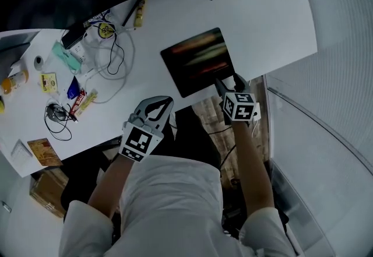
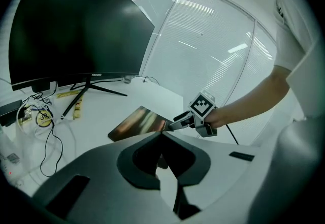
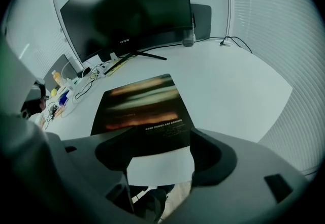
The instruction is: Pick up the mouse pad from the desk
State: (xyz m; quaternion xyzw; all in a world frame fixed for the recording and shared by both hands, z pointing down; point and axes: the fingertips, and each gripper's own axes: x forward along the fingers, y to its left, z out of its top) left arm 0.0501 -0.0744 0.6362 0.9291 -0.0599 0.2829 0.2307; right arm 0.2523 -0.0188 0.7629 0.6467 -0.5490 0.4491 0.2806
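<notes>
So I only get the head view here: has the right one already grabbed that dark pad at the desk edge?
Observer: Not yet. The right gripper has its fingers apart in its own view, and the pad's near edge shows in the gap.
Operator: And the left one?
Observer: The left gripper has its fingers together in its own view, with nothing between them.
Operator: What's the black shape along the top?
Observer: A monitor, seen face-on from the right gripper view.
</notes>
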